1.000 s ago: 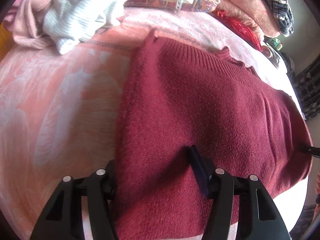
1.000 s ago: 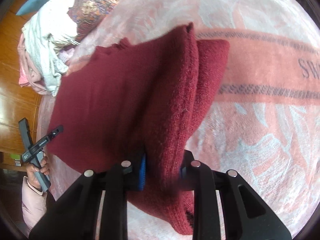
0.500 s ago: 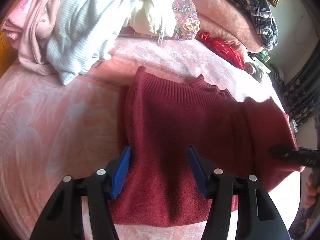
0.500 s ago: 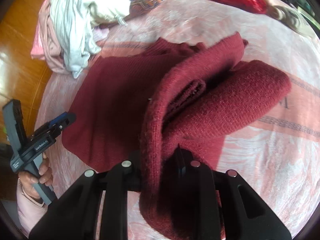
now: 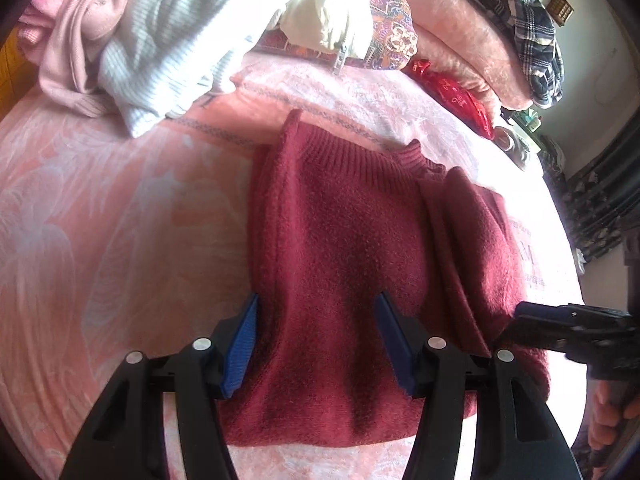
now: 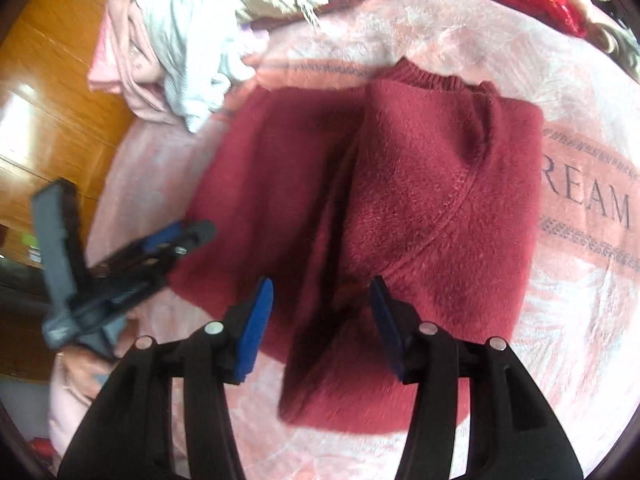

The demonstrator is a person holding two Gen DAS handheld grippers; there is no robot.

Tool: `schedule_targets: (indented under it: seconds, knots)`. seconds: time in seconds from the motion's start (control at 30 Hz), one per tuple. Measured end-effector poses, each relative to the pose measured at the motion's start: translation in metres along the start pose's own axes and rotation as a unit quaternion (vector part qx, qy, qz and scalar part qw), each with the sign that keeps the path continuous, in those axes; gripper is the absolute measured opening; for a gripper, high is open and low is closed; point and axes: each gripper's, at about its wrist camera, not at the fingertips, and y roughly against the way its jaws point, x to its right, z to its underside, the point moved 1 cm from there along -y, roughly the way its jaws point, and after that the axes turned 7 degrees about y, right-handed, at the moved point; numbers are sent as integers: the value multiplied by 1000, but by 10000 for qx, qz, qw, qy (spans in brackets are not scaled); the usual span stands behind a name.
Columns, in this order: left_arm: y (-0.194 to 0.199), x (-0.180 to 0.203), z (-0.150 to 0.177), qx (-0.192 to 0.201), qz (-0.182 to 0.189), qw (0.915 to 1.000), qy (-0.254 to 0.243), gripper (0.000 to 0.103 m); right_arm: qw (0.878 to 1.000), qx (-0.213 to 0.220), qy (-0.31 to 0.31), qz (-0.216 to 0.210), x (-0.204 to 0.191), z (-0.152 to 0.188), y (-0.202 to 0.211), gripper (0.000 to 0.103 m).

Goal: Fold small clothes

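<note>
A dark red knit sweater (image 5: 352, 248) lies folded on the pink blanket (image 5: 120, 216), its right side laid over the middle; it also shows in the right wrist view (image 6: 420, 184). My left gripper (image 5: 318, 316) is open and empty, hovering over the sweater's near left part. My right gripper (image 6: 322, 300) is open and empty above the sweater's near edge. Each gripper shows in the other's view: the right one (image 5: 520, 320) at the sweater's right edge, the left one (image 6: 172, 240) at its left edge.
A pile of pale striped and pink clothes (image 5: 152, 32) lies at the far left of the bed, also in the right wrist view (image 6: 176, 32). Pillows, a patterned cloth (image 5: 392, 36), a red pouch (image 5: 456, 96) and a plaid garment (image 5: 524, 20) line the far side. Wooden floor (image 6: 48, 92) lies left.
My right gripper let go of the sweater's side after laying it over the middle, and opened. My left gripper has lifted back from the sweater, still open.
</note>
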Motion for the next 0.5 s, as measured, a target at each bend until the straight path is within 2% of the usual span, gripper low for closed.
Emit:
schedule_targets:
  seconds: [0.1,0.2,0.3,0.37,0.43,0.5]
  knots:
    - [1,11,2,-43,155,9999,-30,63,9998,178,-74,-58,6,10,25,59]
    - [1,26,5,-118,448,9989,22,74,9993,337,-174,-77,20,28,46,59]
    - [-4,45,9,-234,684,9974,80,79,9986,441,-283,-32,40,46,54,59]
    - [-9,59,12,-290,724,9970,26,79,9983,482,-303,85,57,58,56,59]
    - [-14,72,15,-296,680,9972,-52,79,9976,551,-410,22,73,66,53,60]
    - [-12,84,15,-125,322,9993,-118,79,9975,414,-570,-83,89,72,44,60]
